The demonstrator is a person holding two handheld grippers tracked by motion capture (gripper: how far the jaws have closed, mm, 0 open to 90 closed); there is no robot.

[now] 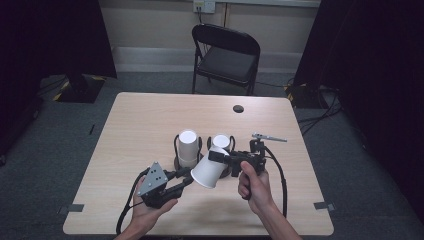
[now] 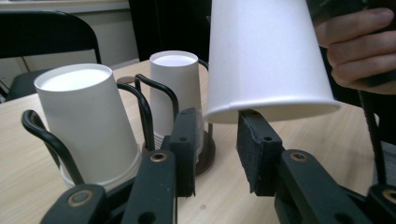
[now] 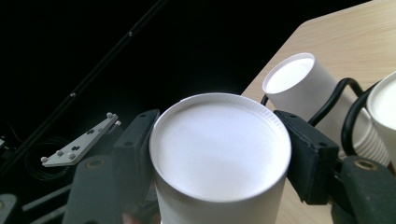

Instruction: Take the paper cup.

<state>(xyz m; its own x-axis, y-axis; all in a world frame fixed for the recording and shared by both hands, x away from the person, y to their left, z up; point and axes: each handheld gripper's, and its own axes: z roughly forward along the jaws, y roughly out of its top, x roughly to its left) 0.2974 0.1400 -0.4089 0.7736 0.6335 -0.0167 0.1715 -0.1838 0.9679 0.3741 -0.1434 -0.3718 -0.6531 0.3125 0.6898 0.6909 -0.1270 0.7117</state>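
Right gripper [image 1: 216,156] grasps a paper cup [image 1: 206,172]; left gripper [image 1: 187,177] is released.

High view: the cup tilts between both grippers over the table [image 1: 130,130].
Left gripper view: jaws stand apart under the cup's rim [image 2: 273,107]; two cup stacks [image 2: 88,121] in wire holders lie beyond.
Right gripper view: jaws clench the cup's closed end [image 3: 219,144].

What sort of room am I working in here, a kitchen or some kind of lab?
Most likely a recording lab or studio, not a kitchen: black curtains hang on both sides, cables trail over the grey carpet, and a lone folding chair faces the bare wooden table.
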